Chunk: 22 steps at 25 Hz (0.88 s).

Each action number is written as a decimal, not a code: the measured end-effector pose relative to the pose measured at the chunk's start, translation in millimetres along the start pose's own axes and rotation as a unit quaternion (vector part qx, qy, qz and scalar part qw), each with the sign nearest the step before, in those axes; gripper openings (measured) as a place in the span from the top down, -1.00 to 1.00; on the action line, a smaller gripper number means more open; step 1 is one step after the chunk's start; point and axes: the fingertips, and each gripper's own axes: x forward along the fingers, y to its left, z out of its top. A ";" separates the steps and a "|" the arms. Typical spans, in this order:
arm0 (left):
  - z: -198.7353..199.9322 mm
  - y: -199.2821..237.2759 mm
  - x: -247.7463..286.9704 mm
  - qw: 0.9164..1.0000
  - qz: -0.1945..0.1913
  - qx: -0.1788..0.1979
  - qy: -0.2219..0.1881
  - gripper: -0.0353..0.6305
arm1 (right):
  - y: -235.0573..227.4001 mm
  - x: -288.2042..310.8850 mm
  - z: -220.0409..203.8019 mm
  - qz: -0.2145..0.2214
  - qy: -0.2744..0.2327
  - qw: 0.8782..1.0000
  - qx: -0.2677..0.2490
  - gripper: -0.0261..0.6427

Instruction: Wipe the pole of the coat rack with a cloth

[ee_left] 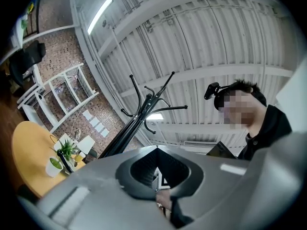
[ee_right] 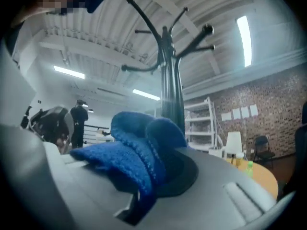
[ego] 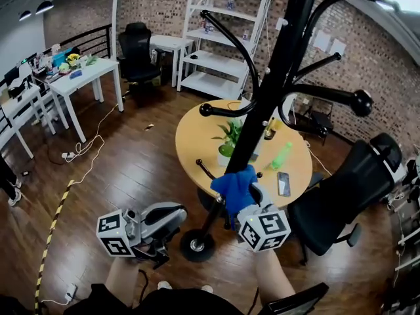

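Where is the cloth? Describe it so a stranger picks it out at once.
Find the tall black coat rack pole standing in front of the round yellow table. Low on that pole, the right gripper clamps the cloth against it. It is the only blue knitted thing there, unlike the green bottle on the table.

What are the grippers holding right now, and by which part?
The right gripper grips the blue cloth by a bunched middle fold; the left gripper holds nothing.
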 end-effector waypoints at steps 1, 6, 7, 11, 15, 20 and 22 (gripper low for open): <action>-1.0 0.1 1.8 1.000 -0.002 -0.003 0.002 0.89 | 4.6 0.8 -26.9 0.011 0.041 0.999 0.011 0.85; -4.2 2.6 10.6 1.000 -0.011 -0.013 0.004 0.89 | 14.1 -11.2 -112.0 0.052 0.180 0.976 0.111 0.85; -5.7 3.6 11.8 1.000 -0.013 -0.015 0.004 0.89 | 16.8 -17.6 -112.2 0.066 0.190 0.970 0.135 0.85; -8.0 7.5 14.3 1.000 -0.013 -0.017 0.005 0.89 | 35.7 -47.0 -100.0 0.131 0.219 0.951 0.174 0.85; -6.2 7.0 14.8 1.000 -0.013 -0.014 0.005 0.89 | 29.8 -38.2 -104.8 0.123 0.203 0.954 0.181 0.85; -1.0 8.1 11.2 1.000 -0.004 -0.006 0.001 0.89 | 1.3 -5.1 -102.8 0.046 0.114 0.985 0.123 0.85; 1.4 7.9 8.9 1.000 -0.001 -0.001 0.002 0.89 | -0.5 -2.1 -87.9 0.032 0.079 0.991 0.103 0.85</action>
